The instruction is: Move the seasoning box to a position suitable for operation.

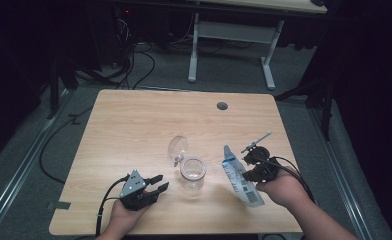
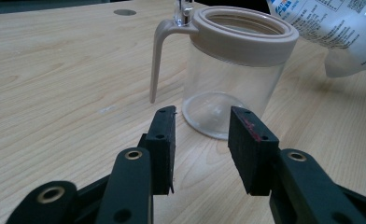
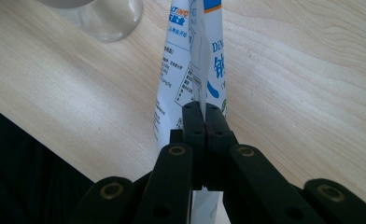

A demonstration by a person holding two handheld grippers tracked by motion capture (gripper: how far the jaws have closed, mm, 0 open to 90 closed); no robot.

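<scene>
A clear plastic jar [image 1: 192, 173] with a beige rim stands on the wooden table [image 1: 134, 125], its hinged lid [image 1: 177, 146] flipped up and back. My left gripper [image 1: 162, 182] rests just left of it, open, with nothing between its fingers. In the left gripper view the jar [image 2: 237, 70] stands a short way beyond the gripper [image 2: 202, 123]. My right gripper [image 1: 247, 170] is shut on a white and blue pouch [image 1: 239, 177], held on edge right of the jar. In the right gripper view the jaws [image 3: 204, 109] pinch the pouch [image 3: 190, 60] near its lower part, with the jar [image 3: 104, 16] beyond.
A round cable hole [image 1: 222, 106] sits near the table's far edge. Beyond the table stand a white desk frame [image 1: 229, 45] and cables on the grey floor [image 1: 134, 65]. Bare wood stretches across the left and far parts of the tabletop.
</scene>
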